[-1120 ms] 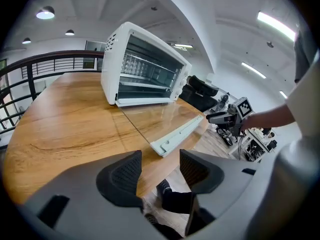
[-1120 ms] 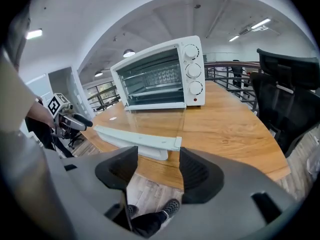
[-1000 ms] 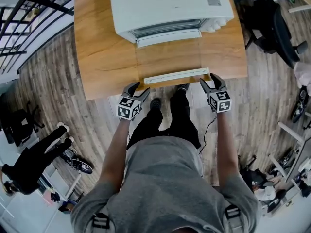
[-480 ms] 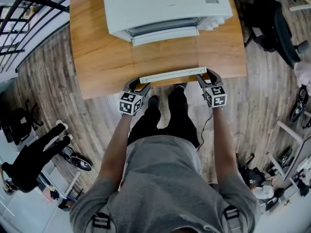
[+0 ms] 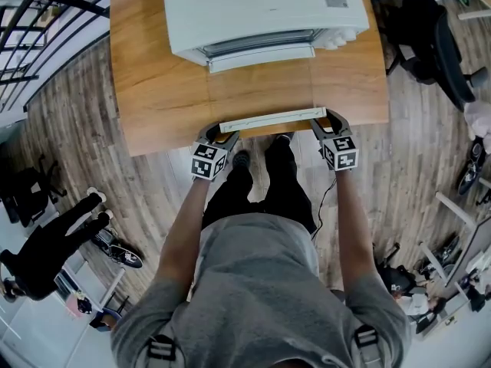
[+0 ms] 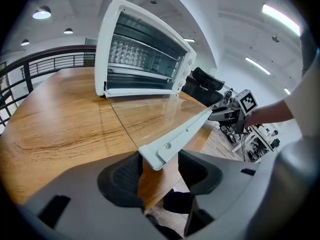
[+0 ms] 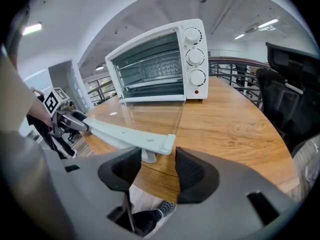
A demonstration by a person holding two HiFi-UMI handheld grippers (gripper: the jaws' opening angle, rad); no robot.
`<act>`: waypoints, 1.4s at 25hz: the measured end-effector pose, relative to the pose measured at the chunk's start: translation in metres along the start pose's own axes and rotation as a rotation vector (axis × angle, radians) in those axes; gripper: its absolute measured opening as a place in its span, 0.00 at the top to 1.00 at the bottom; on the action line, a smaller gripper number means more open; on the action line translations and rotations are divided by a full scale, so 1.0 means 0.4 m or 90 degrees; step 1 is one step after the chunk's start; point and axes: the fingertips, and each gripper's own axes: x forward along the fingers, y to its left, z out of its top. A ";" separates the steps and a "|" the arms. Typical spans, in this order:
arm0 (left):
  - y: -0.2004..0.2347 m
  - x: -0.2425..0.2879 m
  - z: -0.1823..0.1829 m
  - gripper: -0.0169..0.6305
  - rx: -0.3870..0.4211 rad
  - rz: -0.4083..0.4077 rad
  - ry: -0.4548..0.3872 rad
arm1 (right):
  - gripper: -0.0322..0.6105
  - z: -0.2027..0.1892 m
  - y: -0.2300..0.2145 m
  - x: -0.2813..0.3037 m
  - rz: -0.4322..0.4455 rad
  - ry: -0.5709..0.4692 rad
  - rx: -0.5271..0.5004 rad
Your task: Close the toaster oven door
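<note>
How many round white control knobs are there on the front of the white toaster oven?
3, stacked in a column on the right side of the white toaster oven's front: top knob, middle knob, bottom knob. None appears hidden.

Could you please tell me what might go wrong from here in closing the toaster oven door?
The left gripper and right gripper straddle only the ends of the door handle, jaws open, so an end may slip out when lifted. Uneven lifting could twist the glass door. A hard push might shift the toaster oven.
</note>
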 end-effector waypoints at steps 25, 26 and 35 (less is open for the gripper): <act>-0.015 -0.030 0.044 0.74 0.011 -0.030 -0.027 | 0.69 0.055 0.018 -0.035 0.016 -0.017 0.009; -0.016 -0.033 0.049 0.74 0.010 -0.031 -0.030 | 0.69 0.060 0.018 -0.038 0.015 -0.021 0.011; -0.030 -0.069 0.088 0.76 -0.005 -0.052 -0.055 | 0.72 0.103 0.024 -0.065 0.014 -0.045 0.024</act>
